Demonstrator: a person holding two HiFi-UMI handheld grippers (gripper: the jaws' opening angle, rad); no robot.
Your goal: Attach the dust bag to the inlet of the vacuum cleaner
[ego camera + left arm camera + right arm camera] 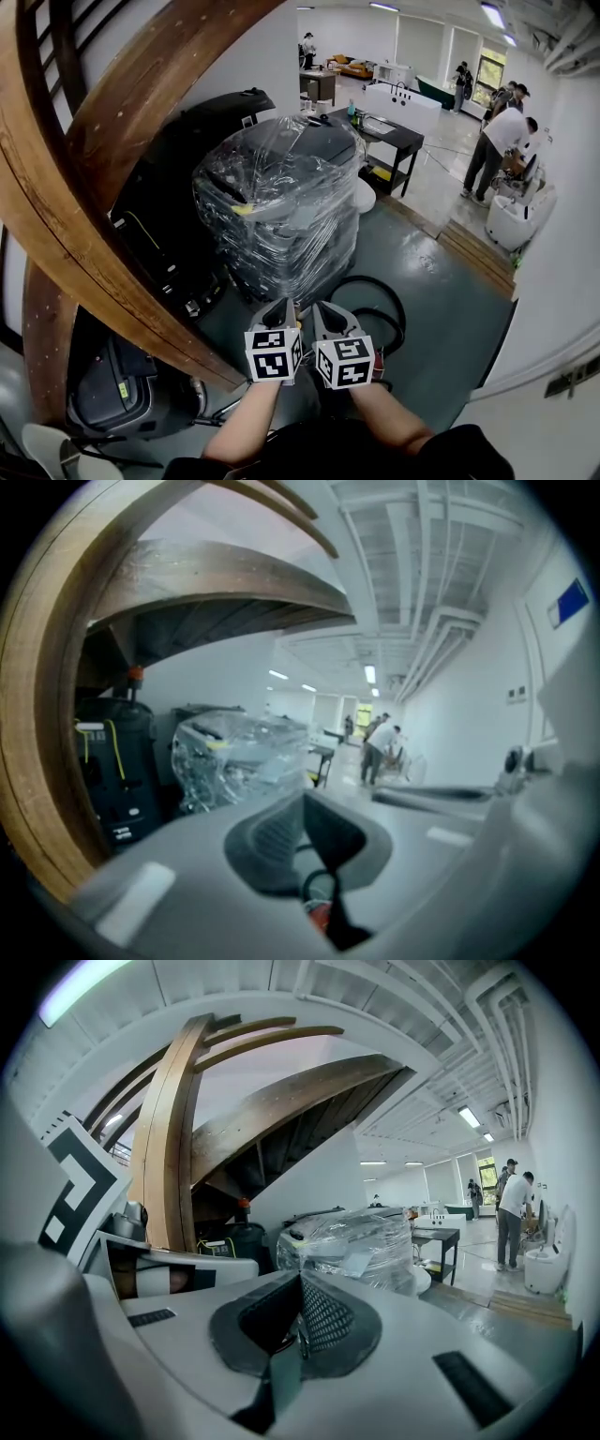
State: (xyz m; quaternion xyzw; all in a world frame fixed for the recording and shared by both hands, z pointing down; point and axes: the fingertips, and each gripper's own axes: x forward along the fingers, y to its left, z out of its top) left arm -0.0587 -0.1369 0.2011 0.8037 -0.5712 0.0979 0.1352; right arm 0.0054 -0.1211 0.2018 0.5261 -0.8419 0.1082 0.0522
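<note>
Hand-held grippers, left (280, 309) and right (324, 311), closed, empty.

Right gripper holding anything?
No, in the right gripper view the right gripper has its jaws shut together with nothing between them.

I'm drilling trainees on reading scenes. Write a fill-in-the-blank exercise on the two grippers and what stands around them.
1. The left gripper and the right gripper are held side by side, and both have their jaws ____.
2. The stack ahead of them is wrapped in clear ____ film.
3. The curved beam at the head view's left is made of ____.

Missing words: shut; plastic; wood.
</note>
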